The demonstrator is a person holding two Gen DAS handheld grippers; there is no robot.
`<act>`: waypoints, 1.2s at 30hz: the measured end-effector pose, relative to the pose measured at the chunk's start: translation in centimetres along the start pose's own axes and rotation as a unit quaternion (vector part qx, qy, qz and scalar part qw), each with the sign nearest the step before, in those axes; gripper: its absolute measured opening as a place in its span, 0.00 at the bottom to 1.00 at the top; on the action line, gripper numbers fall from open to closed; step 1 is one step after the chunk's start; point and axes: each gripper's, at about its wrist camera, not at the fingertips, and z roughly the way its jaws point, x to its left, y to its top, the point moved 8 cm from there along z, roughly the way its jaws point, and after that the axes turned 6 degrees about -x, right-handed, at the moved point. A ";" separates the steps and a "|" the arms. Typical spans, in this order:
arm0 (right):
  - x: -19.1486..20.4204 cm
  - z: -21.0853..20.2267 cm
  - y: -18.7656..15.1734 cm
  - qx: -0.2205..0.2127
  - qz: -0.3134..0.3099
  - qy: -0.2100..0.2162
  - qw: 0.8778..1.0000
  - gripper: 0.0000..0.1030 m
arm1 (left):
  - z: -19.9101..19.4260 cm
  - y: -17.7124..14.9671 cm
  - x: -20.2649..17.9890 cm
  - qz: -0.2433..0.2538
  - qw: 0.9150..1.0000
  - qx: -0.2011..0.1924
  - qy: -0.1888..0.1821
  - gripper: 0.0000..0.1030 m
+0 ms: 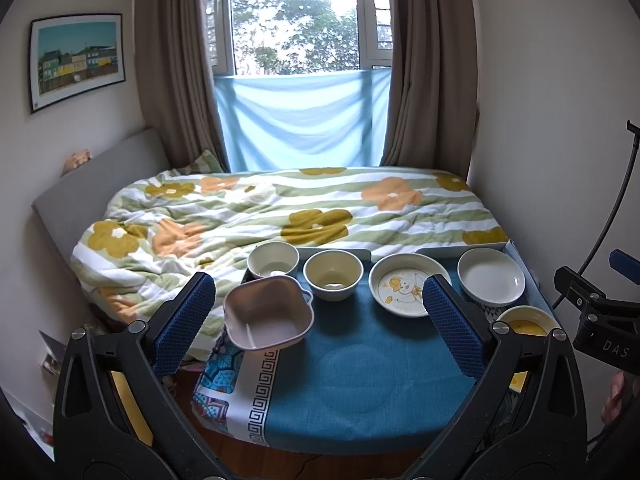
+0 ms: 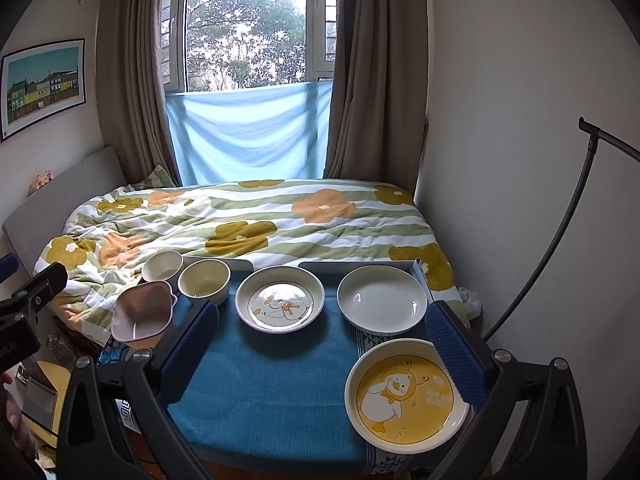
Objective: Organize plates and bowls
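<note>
Yellow duck plate [image 2: 406, 390] shows whole (right view only).

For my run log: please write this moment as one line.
left gripper: open, empty | right gripper: open, empty | three bowls, three plates apart on blue cloth | nothing stacked

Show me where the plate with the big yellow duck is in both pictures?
Left wrist view: the yellow duck plate peeks out at the right edge of the table, mostly hidden behind the left gripper's right finger.
Right wrist view: the yellow duck plate lies in full view at lower right, near the right gripper's right finger.
Shared landmark: the plain white plate sits just behind it.
</note>
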 end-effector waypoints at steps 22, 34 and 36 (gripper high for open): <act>0.1 0.4 0.0 0.001 -0.002 -0.001 1.000 1.00 | -0.2 -0.2 -0.1 -0.002 1.000 -0.001 0.007 1.00; 0.0 0.3 0.1 0.000 -0.001 0.000 1.000 1.00 | -0.5 0.2 -0.4 0.000 1.000 0.000 0.004 1.00; -0.2 0.3 0.1 -0.001 0.001 -0.002 1.000 1.00 | -0.5 0.3 -0.9 0.002 1.000 0.002 0.000 1.00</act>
